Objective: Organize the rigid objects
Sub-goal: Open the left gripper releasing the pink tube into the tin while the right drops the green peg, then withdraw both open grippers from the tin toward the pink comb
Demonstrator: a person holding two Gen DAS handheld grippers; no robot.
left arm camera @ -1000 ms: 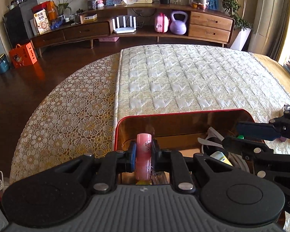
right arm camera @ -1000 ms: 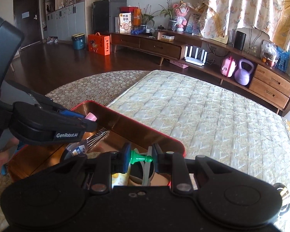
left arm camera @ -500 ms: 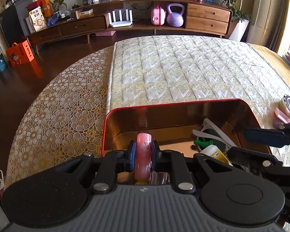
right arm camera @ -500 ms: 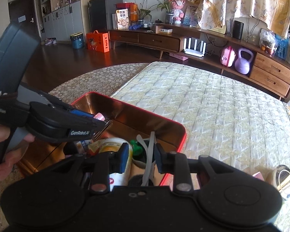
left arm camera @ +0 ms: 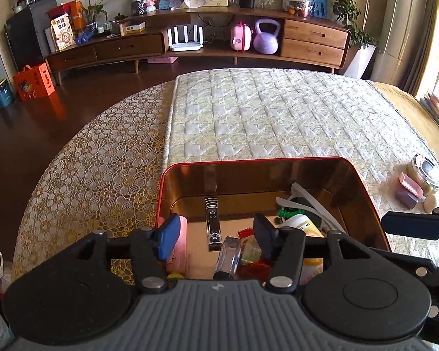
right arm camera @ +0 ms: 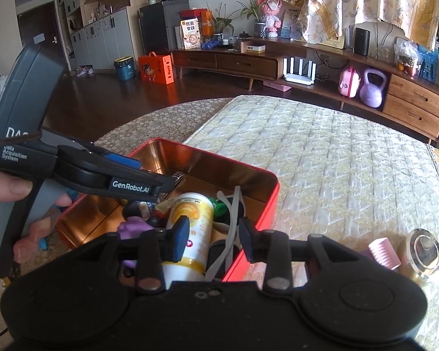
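Note:
A red tin box (left arm camera: pixel 365 181) (right arm camera: pixel 266 201) with a coppery inside sits on the quilted table. It holds a nail clipper (left arm camera: pixel 211 223), a clear lighter (left arm camera: pixel 227 257), a yellow-and-white bottle (right arm camera: pixel 190 228), a green pin (left arm camera: pixel 289 212), a grey strap and other small things. My left gripper (left arm camera: pixel 216 237) is open over the box's near left part, with a pink tube (left arm camera: pixel 177 245) beside its left finger. My right gripper (right arm camera: pixel 212 241) is open and empty above the box's near right corner.
A round jar with a shiny lid (right arm camera: pixel 424 251), a pink ribbed piece (right arm camera: pixel 385 253) and a purple block (left arm camera: pixel 406 197) lie on the table right of the box. A purple soft thing (right arm camera: pixel 131 228) sits in the box. A low cabinet (left arm camera: pixel 190 46) stands behind.
My left gripper has opened and let go of the pink tube, which now rests at the box's left side. My right gripper has opened wider and drawn back from the dropped green pin.

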